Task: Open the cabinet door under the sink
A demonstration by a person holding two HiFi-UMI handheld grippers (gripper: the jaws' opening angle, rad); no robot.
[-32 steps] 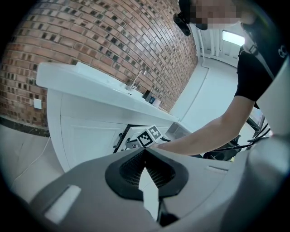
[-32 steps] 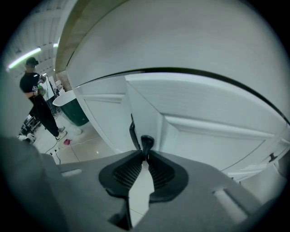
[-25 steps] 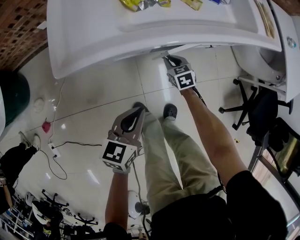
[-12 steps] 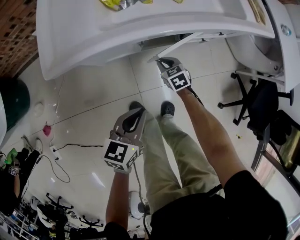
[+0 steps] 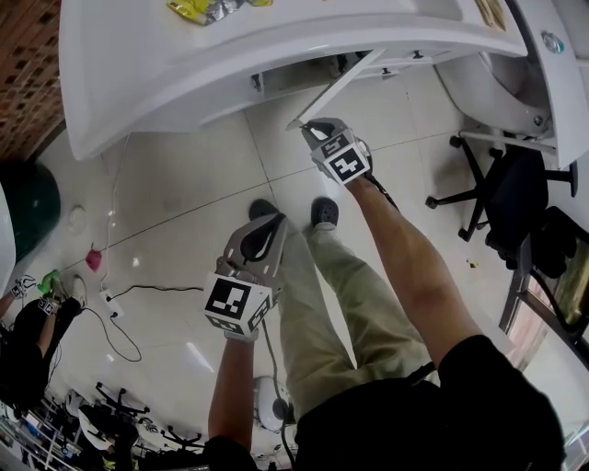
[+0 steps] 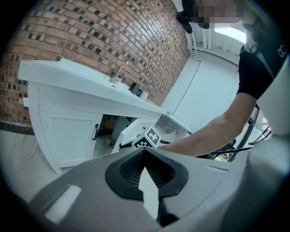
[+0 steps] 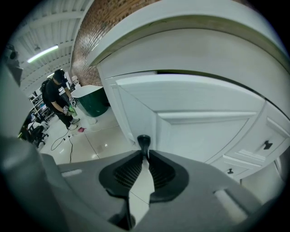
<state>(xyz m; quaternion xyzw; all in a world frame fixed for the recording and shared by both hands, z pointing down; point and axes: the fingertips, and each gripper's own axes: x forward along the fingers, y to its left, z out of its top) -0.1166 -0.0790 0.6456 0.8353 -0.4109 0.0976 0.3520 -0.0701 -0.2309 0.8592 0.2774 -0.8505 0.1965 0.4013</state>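
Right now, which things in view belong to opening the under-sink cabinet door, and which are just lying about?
Job in hand: cabinet door, partly open; its black handle, clamped in the right gripper jaws.

Lying about: left gripper, idle, jaws shut on nothing; office chair; yellow packets on the countertop; pink object and black cable on the floor.

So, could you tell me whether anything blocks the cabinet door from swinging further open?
Nothing visible does. The right gripper is shut on the handle, the cabinet door stands partly open, and the person's shoes and the left gripper sit back from its swing path.
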